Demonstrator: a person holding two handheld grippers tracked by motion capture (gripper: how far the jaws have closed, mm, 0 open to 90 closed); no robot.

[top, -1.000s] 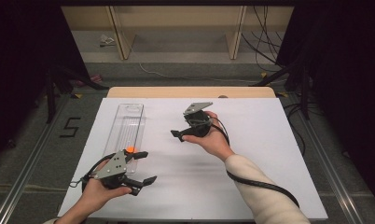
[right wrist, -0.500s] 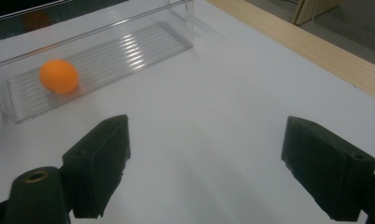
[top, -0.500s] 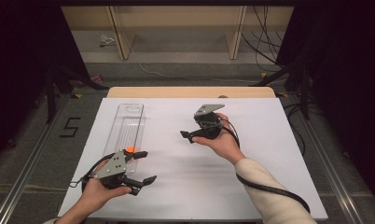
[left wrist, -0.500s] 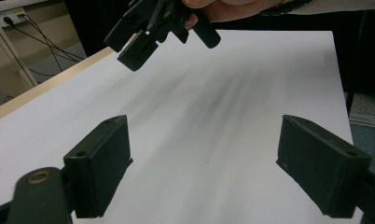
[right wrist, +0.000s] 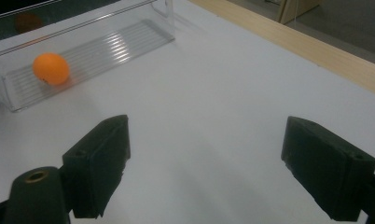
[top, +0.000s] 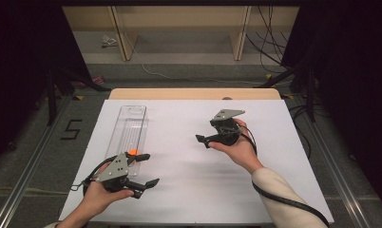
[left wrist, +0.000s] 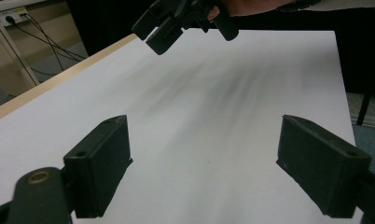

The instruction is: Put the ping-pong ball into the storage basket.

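Since the orange ball (right wrist: 51, 68) lies inside the clear tray (right wrist: 129, 28), near the tray's end closest to you, everything turns on its bearing from each claw. From your right gripper (top: 204, 139), held above the middle of the table, the ball sits well off toward your left, and that gripper's own view shows it beyond the left jaw with bare white surface between. Your left gripper (top: 148, 169) is the nearer one: in the high view the ball (top: 132, 152) peeks out just beside its grey plate, though its jaws point rightward across the table, away from the ball. The tray's long axis runs away from you, toward the far edge, so a reach along that line looks cleaner than one across its low walls.

Both claws stand spread wide with nothing between the jaws.

You are working over a white table sheet (top: 189, 190), edged by a wooden strip (top: 194, 93) at the far side. Beyond it stand pale shelving (top: 179, 28), loose cables on the grey floor, and a "5" marked at left.
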